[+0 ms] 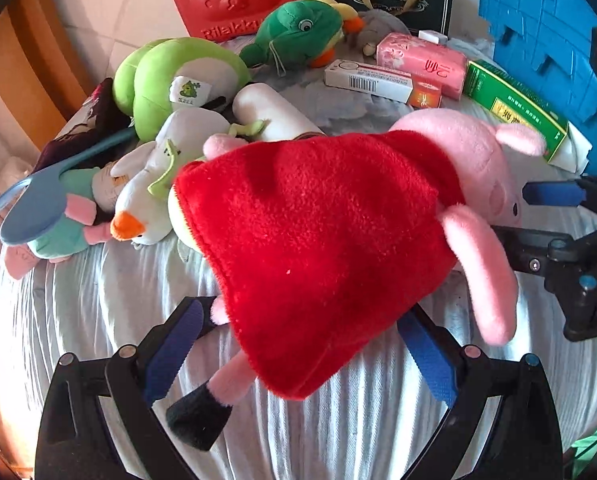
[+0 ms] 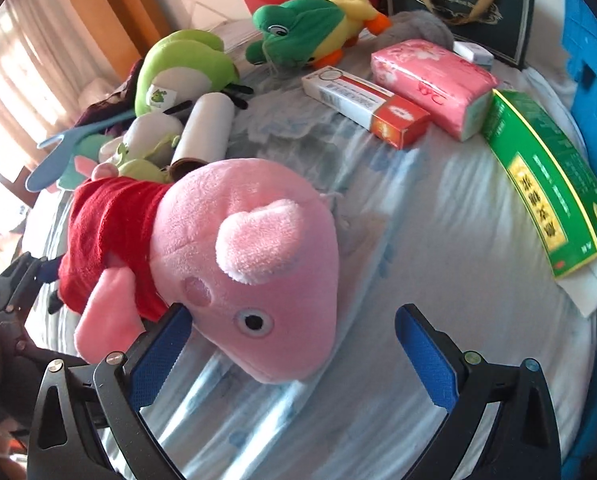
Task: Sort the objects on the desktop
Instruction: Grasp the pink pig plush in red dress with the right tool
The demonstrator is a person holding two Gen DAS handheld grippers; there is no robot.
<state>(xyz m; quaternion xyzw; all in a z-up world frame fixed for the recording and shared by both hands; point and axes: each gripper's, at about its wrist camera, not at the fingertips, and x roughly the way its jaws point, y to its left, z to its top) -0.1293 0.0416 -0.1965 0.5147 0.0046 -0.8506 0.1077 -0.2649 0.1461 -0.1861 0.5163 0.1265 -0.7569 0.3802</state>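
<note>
In the left wrist view, the left gripper (image 1: 302,356) stands wide, its blue-padded fingers (image 1: 170,354) straddling the hem of the red fleece dress on the pink plush pig toy (image 1: 322,240), which lies on its side on the pale striped cloth covering the desk (image 1: 98,312); the pads look beside the fabric rather than pressed into it. At the right edge the right gripper (image 1: 538,216) comes in by the pig's snout. Behind lie a white plush duck with an orange beak (image 1: 146,200), a light green plush frog (image 1: 170,76), a dark green plush frog (image 1: 298,32) and a white-and-red carton (image 1: 374,82). In the right wrist view, the right gripper (image 2: 294,356) is likewise spread wide, one finger just beside the pig's cheek, the other well clear over bare cloth, with the green carton (image 2: 546,184) and the pink tissue pack (image 2: 430,80) apart to the right. To lift the pig well, I judge the left tongs should close across the thick middle of the body, not the loose hem, which would slip or stretch, and the right should take the head squarely so the toy rises level towards the other plush toys.
</note>
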